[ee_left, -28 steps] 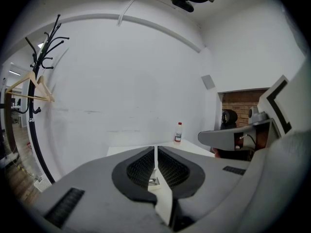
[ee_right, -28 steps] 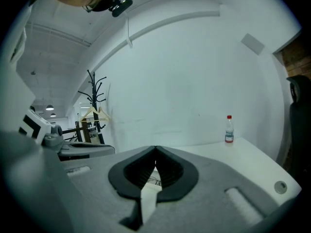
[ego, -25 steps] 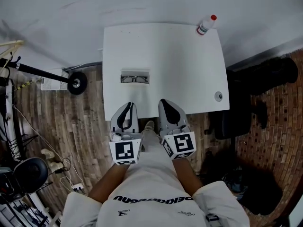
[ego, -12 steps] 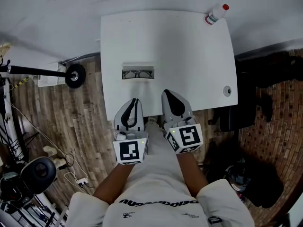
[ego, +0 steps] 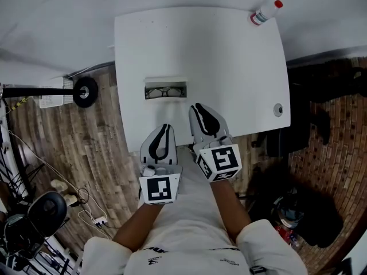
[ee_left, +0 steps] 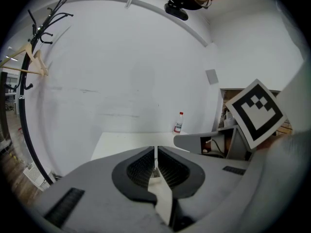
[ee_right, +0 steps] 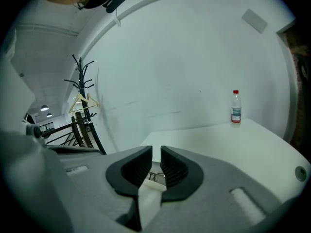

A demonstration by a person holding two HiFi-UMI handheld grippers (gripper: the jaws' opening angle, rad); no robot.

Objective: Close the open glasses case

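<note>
Glasses case [ego: 166, 83]: open, glasses [ego: 165, 91] seen inside; set on the near left part of the white table [ego: 229, 67], just ahead of both grippers, untouched.
Left gripper [ego: 165, 128]: jaws pressed together, nothing held; held at the table's near edge, short of the case.
Right gripper [ego: 196, 107]: jaws drawn to a narrow slit, nothing held; held over the table, near the case's right end.
Step judged: approach; lid not yet pushed.
Done well: lid, probably the far strip, is best tipped over by one clenched tip while the base is pinned by the other; glasses are to be kept clear of the rim.
Risk: light case may be slid instead of shut.
Bottle [ego: 264, 13]: far right corner, well apart.
</note>
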